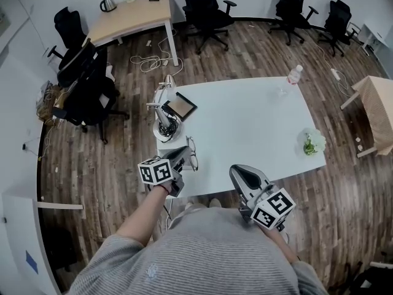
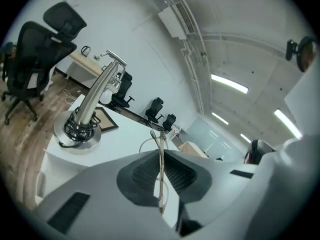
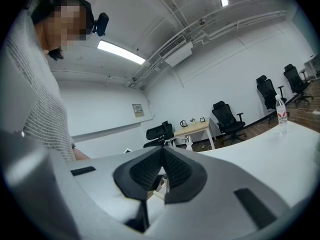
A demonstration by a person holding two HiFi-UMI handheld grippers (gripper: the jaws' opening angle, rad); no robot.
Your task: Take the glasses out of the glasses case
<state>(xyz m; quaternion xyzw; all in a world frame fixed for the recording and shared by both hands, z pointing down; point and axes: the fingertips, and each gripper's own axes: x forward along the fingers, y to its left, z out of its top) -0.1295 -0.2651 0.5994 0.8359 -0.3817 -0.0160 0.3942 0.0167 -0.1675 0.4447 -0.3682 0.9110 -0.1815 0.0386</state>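
— Grey sleeve point(image 1: 107, 263) is seen nearest in the head view. Where are the glasses point(image 1: 192, 153)?
— At the white table's point(image 1: 258, 121) near edge, at the left gripper point(image 1: 180, 160).
— Left gripper view?
— Jaws are closed on the thin wire frame. It is judged light, slippery and easily bent, so the frame is best gripped and the lenses spared.
— Right gripper view?
— The right gripper point(image 3: 162, 171) is seen closed, with nothing held.

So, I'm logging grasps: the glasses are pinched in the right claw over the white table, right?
No: it's the left claw that pinches the glasses over the white table, as the left gripper view shows.
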